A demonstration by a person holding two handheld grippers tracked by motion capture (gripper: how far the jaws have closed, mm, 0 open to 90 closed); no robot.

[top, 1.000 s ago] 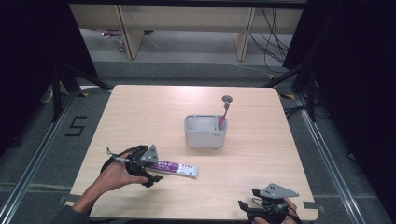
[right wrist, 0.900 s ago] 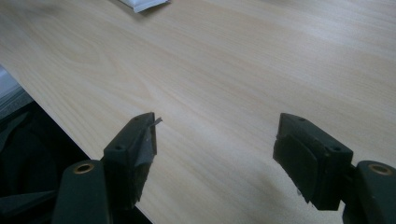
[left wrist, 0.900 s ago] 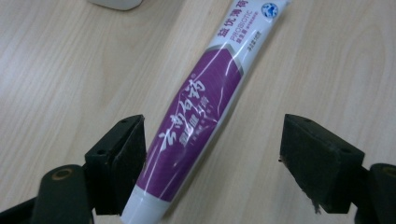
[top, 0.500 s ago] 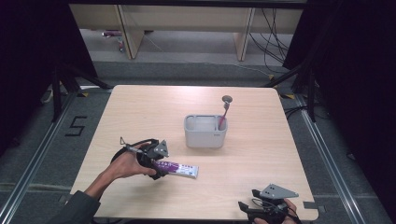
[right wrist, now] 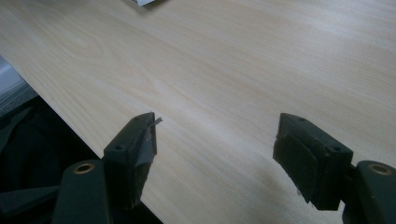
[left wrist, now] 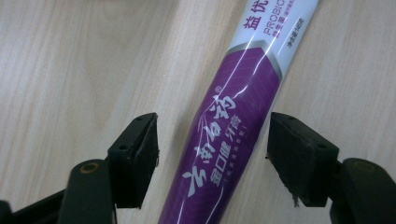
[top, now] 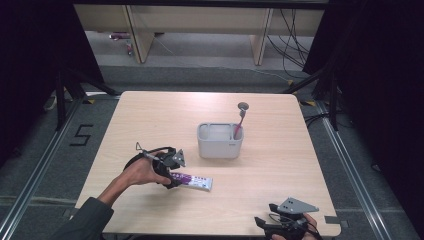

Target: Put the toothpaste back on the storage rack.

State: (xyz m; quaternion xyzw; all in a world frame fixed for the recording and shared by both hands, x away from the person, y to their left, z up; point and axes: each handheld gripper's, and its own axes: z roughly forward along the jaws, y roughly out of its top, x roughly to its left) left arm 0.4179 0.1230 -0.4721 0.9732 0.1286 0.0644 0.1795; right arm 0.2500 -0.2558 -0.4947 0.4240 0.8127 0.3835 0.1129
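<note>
The high view looked forward and down from above the near edge of the tabletop point(top: 150, 115), taking in its whole surface and the floor beyond. The left gripper view sat very close above the wood, facing steeply down along the left hand-held gripper point(left wrist: 212, 154) onto a purple toothpaste tube point(left wrist: 229, 121), the same tube point(top: 192, 180) the high view held at front left. The right gripper view looked low across bare tabletop point(right wrist: 243, 70) from the near right corner, past the right hand-held gripper point(right wrist: 215, 154)
</note>
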